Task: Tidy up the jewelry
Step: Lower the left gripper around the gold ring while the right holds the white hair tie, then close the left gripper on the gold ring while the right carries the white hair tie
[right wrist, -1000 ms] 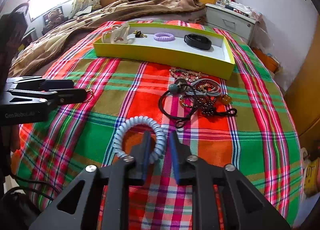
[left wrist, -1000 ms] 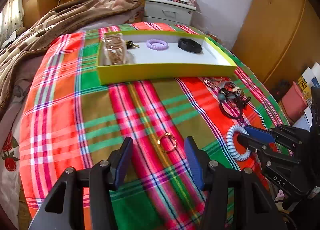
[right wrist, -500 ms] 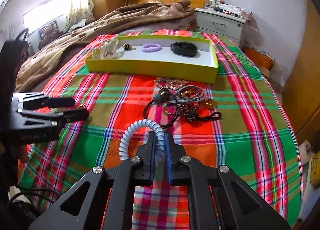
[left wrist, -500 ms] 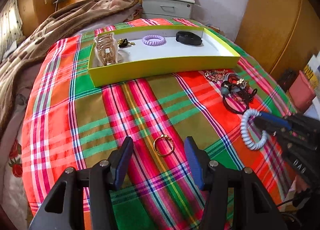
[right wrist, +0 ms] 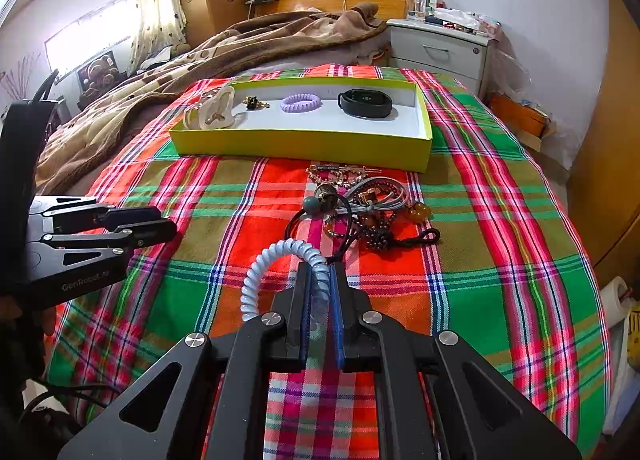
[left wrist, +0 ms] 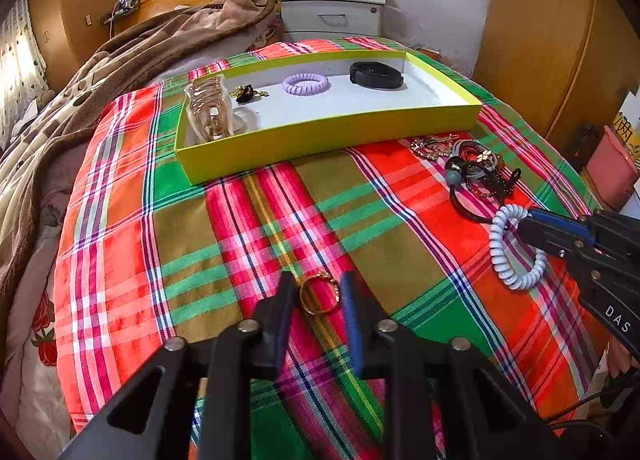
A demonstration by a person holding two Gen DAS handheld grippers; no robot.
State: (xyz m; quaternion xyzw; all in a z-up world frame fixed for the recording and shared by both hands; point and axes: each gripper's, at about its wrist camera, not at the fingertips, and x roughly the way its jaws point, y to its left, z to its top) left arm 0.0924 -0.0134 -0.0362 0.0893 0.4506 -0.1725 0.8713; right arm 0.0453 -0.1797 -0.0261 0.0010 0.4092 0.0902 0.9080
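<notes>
Nearest you on the plaid bedspread (left wrist: pixel 132 187), your left gripper (left wrist: pixel 316 296) has its fingers closing in on either side of a small gold ring (left wrist: pixel 319 294). The ring lies flat on the cloth between the tips, and you cannot tell whether the pads touch it yet. To its right, your right gripper (right wrist: pixel 319 284) is clenched on one side of a pale blue coil hair tie (right wrist: pixel 280 272), whose loop stands out to the left of the fingers.

Just beyond that coil sits a tangled heap of bracelets and hair ties (right wrist: pixel 360 207). Farther still, the yellow tray (left wrist: pixel 320 135) holds, from left to right, a clear hair claw (left wrist: pixel 208 111), a small gold and black piece (left wrist: pixel 245 92), a purple coil tie (left wrist: pixel 305 83) and a black band (left wrist: pixel 376 75).
</notes>
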